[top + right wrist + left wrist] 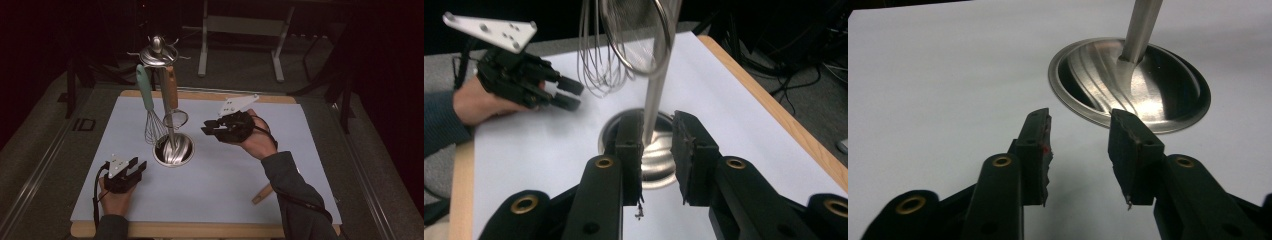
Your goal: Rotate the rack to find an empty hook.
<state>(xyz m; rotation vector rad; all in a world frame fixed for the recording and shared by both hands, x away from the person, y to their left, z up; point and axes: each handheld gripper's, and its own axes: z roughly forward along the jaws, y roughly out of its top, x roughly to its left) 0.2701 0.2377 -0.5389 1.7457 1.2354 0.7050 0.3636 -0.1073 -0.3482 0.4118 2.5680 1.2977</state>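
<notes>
A steel utensil stand [173, 150] rises from a round dished base at the left middle of the white mat [225, 170]. From its top hang a whisk [150, 122] with a teal handle and a small wire strainer [175, 119] with a wooden handle. My left gripper [138, 165] rests low at the mat's front left, jaws open and empty, pointing at the base [1130, 85] a short way off. My right gripper [205, 127] hovers to the right of the stand, open, aimed at the pole [656, 100]. The whisk wires [596, 55] and strainer ring [639, 40] hang beyond its tips.
A wooden stick [262, 194] lies on the mat beside the right forearm. The mat sits on a wooden board [200, 230]. A grey table frame [240, 25] stands in the dark behind. The left gripper [569, 92] and its hand appear beyond the stand in the right gripper view.
</notes>
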